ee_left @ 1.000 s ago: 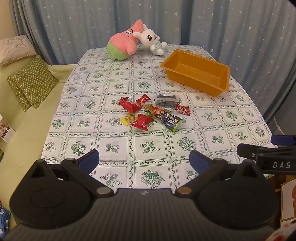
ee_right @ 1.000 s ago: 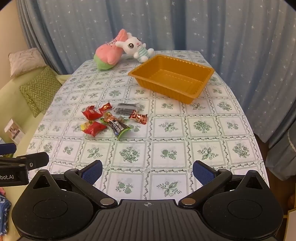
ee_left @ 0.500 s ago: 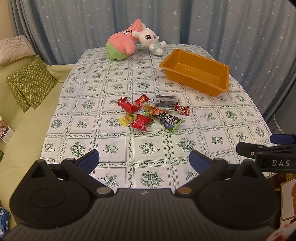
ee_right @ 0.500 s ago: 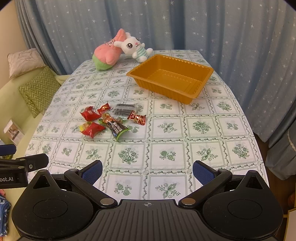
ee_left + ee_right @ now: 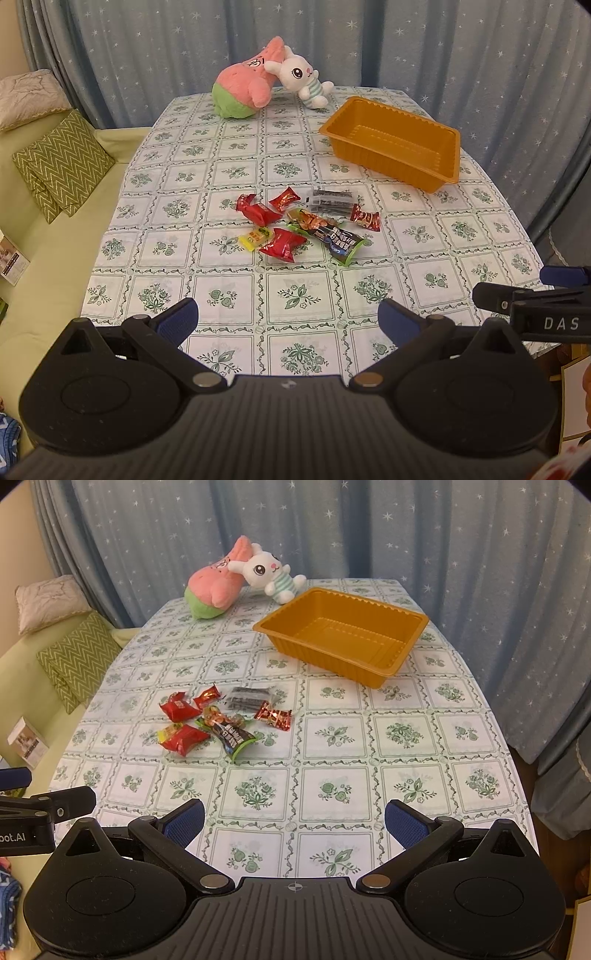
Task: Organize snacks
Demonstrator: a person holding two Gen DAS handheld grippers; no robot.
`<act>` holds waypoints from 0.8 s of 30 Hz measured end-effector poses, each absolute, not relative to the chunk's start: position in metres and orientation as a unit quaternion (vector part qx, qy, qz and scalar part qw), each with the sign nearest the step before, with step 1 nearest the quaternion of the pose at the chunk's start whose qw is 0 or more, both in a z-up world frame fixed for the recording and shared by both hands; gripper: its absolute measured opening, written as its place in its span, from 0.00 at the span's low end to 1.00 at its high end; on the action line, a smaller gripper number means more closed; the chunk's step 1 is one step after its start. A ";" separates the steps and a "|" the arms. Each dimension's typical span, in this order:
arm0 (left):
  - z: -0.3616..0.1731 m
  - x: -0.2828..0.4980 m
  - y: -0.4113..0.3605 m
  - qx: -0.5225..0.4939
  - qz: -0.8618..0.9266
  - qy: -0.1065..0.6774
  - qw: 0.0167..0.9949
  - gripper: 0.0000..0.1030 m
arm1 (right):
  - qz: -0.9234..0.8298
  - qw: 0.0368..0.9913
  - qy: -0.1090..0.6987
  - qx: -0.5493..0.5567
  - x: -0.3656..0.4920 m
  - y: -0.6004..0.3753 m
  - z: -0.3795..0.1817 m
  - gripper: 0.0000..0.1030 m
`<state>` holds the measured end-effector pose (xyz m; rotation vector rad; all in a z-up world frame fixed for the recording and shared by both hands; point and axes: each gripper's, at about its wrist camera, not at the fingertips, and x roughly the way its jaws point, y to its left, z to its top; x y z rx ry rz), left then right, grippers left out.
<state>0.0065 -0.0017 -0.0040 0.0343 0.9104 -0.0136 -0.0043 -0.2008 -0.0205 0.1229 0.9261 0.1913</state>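
Over the last second both wrist views have changed only slightly: the snacks and the tray sit a touch lower and nearer in the left view, and the plush toys have slid a little leftward in the right view, while nothing on the table itself has shifted and both pairs of jaws have stayed spread wide. The left gripper [image 5: 287, 317] hangs over the near edge of the table [image 5: 303, 291] with nothing between its blue pads, and the right gripper [image 5: 294, 818] does the same further along that edge, equally wide and empty. The orange tray [image 5: 341, 635] stands on the far right part of the tablecloth with nothing inside it; its long axis runs from near the white rabbit plush [image 5: 271, 576] toward the right side of the table, at a slant to the cloth's grid. The snack pile [image 5: 306, 225] lies loose near the middle of the table, well apart from the tray and well ahead of both grippers. In it, the green-edged dark packet [image 5: 338, 240] is the longest piece, its length running diagonally from far left to near right, with its near end pointing toward the right gripper's side. A grey-black packet [image 5: 330, 199] lies crosswise at the far side of the pile, red wrappers [image 5: 282, 243] cluster on its left, and a small yellow candy [image 5: 255, 237] touches one of them. The pink plush [image 5: 243, 86] leans against the rabbit at the far end
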 end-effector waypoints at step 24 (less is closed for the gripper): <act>-0.004 0.007 -0.002 0.017 -0.007 0.441 0.898 1.00 | 0.094 0.888 0.447 0.057 0.006 -0.196 -0.024 1.00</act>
